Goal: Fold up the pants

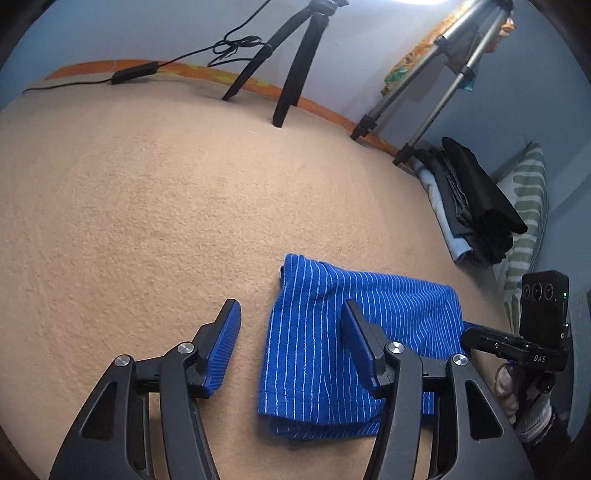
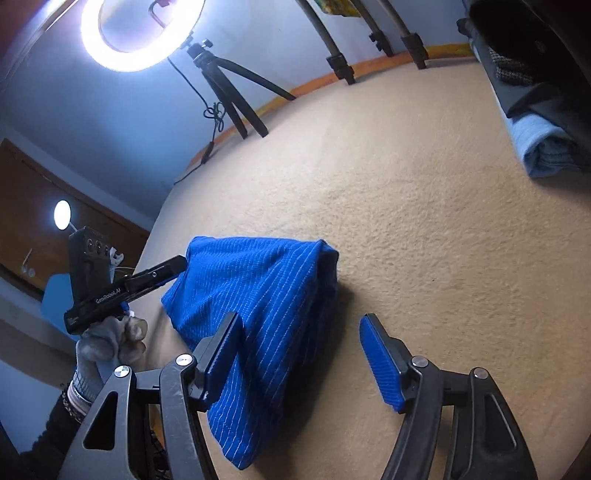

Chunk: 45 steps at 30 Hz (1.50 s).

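Note:
The blue white-striped pants (image 1: 332,332) lie folded into a compact rectangle on the tan blanket (image 1: 147,221). My left gripper (image 1: 290,314) is open and empty, hovering just above the pants' left edge; its right finger is over the fabric. My right gripper (image 2: 299,328) is open and empty over the pants (image 2: 258,295), with its left finger above the cloth and its right finger above bare blanket (image 2: 443,221). The right gripper's body also shows in the left wrist view (image 1: 524,336) at the pants' right edge. The left gripper's body shows in the right wrist view (image 2: 122,284).
A stack of folded dark and light-blue clothes (image 1: 472,210) lies at the right, also in the right wrist view (image 2: 546,122). A black tripod (image 1: 291,62) and a silver tripod (image 1: 436,81) stand at the far edge. A ring light (image 2: 140,33) shines above. A cable (image 1: 133,74) runs along the back.

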Available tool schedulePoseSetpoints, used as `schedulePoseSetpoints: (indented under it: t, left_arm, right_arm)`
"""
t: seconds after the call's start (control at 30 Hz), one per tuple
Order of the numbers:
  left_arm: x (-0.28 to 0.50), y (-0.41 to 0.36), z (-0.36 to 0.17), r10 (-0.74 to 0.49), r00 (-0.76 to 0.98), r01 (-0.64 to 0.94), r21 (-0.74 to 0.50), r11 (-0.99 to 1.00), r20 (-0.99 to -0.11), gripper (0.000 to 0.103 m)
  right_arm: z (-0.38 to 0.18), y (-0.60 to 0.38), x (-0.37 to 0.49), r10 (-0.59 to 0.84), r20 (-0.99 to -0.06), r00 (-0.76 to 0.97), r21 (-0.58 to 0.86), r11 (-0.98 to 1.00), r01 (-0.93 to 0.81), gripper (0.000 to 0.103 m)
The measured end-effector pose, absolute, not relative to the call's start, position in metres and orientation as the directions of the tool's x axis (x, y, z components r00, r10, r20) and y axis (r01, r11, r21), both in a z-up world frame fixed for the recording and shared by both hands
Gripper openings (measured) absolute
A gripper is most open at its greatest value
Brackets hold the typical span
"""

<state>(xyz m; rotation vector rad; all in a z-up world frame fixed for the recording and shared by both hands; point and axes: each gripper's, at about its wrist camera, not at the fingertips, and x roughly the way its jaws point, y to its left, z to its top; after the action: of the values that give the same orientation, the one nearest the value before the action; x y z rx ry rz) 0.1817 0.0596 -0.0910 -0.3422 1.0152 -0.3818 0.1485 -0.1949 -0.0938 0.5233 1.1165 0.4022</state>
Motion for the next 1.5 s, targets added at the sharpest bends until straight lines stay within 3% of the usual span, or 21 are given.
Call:
schedulePoseSetpoints:
  t: [0.17, 0.27, 0.37, 0.57, 0.7, 0.77, 1.13, 1.5]
  left_arm:
    - [0.176, 0.046, -0.091, -0.452, 0.480, 0.195, -0.411, 0.890, -0.752, 0.055]
    - [0.172, 0.031, -0.091, -0.460, 0.461, 0.241, -0.392, 0.888, -0.759, 0.054]
    - [0.167, 0.019, -0.090, -0.423, 0.470, 0.278, -0.324, 0.904, -0.775, 0.052]
    - [0.169, 0.025, -0.094, -0.438, 0.473, 0.236, -0.369, 0.899, -0.765, 0.021]
    - [0.164, 0.019, -0.091, -0.430, 0.488, 0.247, -0.352, 0.903, -0.760, 0.013]
    - [0.160, 0.014, -0.086, -0.417, 0.502, 0.265, -0.324, 0.908, -0.758, 0.011]
    - [0.149, -0.001, -0.058, -0.402, 0.571, 0.303, -0.271, 0.914, -0.716, 0.010]
    - [0.134, -0.036, -0.004, -0.423, 0.670, 0.397, -0.187, 0.898, -0.610, 0.010]
  right_arm:
    - [-0.091, -0.184, 0.147, 0.550, -0.739, 0.389, 0.563, 0.821, -0.092, 0.070]
    - [-0.093, -0.173, 0.146, 0.561, -0.741, 0.370, 0.559, 0.820, -0.124, 0.060]
    - [-0.092, -0.162, 0.144, 0.553, -0.748, 0.367, 0.538, 0.829, -0.153, 0.056]
    - [-0.096, -0.164, 0.145, 0.547, -0.750, 0.373, 0.543, 0.830, -0.126, 0.035]
    - [-0.096, -0.167, 0.144, 0.550, -0.742, 0.385, 0.557, 0.824, -0.105, 0.019]
    - [-0.090, -0.164, 0.143, 0.543, -0.741, 0.396, 0.543, 0.831, -0.125, 0.016]
    - [-0.058, -0.162, 0.133, 0.498, -0.727, 0.473, 0.471, 0.863, -0.184, 0.013]
    - [-0.018, -0.177, 0.114, 0.426, -0.677, 0.601, 0.398, 0.898, -0.188, 0.013]
